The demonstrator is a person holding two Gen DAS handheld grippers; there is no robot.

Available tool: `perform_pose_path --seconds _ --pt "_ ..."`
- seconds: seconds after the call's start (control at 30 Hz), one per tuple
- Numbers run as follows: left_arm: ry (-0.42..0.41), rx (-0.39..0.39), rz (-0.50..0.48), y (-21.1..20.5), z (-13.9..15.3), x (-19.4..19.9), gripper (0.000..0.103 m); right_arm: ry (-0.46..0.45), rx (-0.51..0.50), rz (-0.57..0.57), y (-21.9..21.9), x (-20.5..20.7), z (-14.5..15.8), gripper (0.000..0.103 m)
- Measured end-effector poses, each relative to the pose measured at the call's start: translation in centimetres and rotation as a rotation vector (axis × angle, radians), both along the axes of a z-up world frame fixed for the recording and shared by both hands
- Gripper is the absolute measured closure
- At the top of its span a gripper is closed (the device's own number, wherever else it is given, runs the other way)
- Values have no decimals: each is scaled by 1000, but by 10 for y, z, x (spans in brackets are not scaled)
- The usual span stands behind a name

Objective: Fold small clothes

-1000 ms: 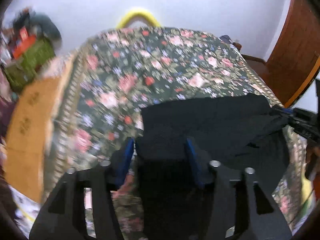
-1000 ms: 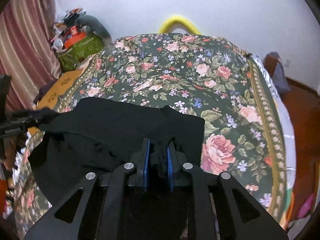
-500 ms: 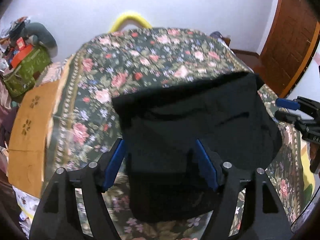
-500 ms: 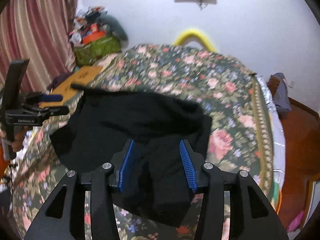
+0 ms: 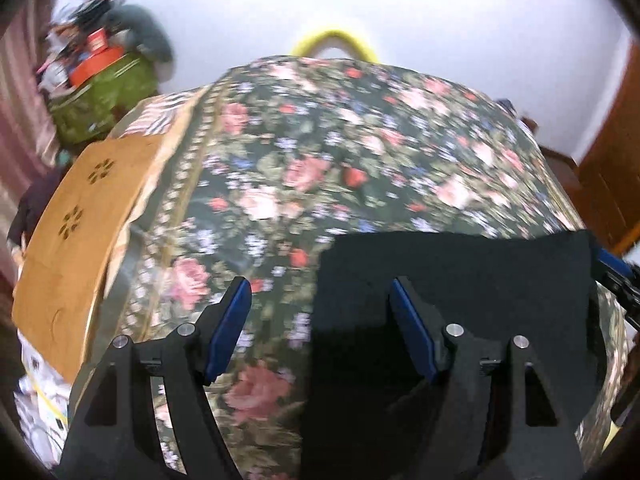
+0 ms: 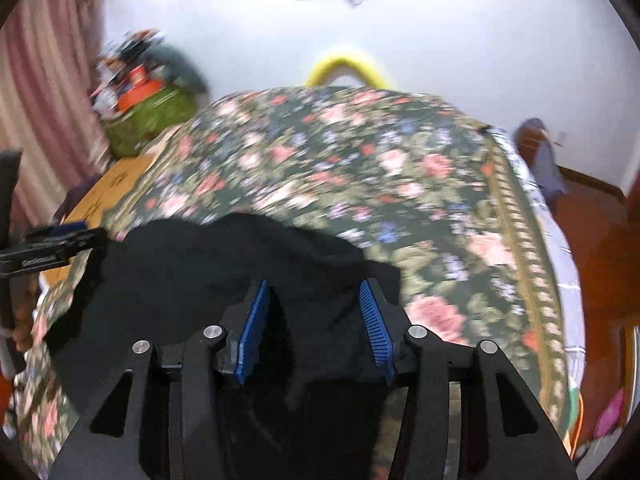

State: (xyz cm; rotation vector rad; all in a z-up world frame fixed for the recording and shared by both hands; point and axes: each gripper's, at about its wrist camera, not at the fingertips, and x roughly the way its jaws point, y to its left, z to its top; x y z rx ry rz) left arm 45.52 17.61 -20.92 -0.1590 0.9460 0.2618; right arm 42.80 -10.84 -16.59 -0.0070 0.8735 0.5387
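Left wrist view: our left gripper point(image 5: 320, 304) gapes wide, the black garment point(image 5: 460, 280) lying near the bedspread's point(image 5: 320, 152) near edge; our right gripper point(image 6: 314, 304) has just been opening, cloth loose between its fingers.

Both wrist views are evenly and softly lit, with the plain white wall point(image 5: 440, 20) brightest and no glare. Motion blur smears the dark floral bedspread point(image 5: 360, 152) in both views, worst toward that wall, along with the green bag of clutter point(image 6: 148, 120) beside it. The black folded garment point(image 6: 192, 264) reads as a flat, detailless mass. Fisheye bending bulges the bedspread, and dark vignetting closes the corners.
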Motion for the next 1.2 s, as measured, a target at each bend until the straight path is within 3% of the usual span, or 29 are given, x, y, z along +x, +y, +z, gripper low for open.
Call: perform_pose_path --seconds 0.17,0.23,0.3,0.37,0.63,0.8,0.87,0.97,1.1,1.13,1.2 --pt "22 -33 20 21 -3 -20 32 22 25 -13 -25 -13 3 45" --pt "35 -62 5 24 -5 -31 31 40 18 6 -28 -18 2 30" --pt "50 -100 -11 23 -9 -41 26 40 9 25 -30 -27 0 26" --pt "57 -146 -34 21 -13 -49 20 51 2 41 -31 -32 -6 25" --pt "138 -250 -92 1 -43 -38 20 164 43 10 -33 -25 -39 24" --pt "130 -410 -74 11 -52 -24 21 162 110 -5 -31 -17 -43 22" --pt "125 -479 -75 14 -56 -20 30 158 125 11 -25 -16 -43 26" --pt "103 -551 -80 16 -57 -18 42 151 128 36 -15 -16 -43 42" --pt "85 -509 -96 9 -48 -22 59 136 123 53 -10 -22 -41 73" --pt "82 -494 -92 10 -46 -24 68 133 125 54 -11 -23 -40 80" --pt "66 -477 -89 11 -39 -30 78 122 126 61 -13 -28 -34 85"
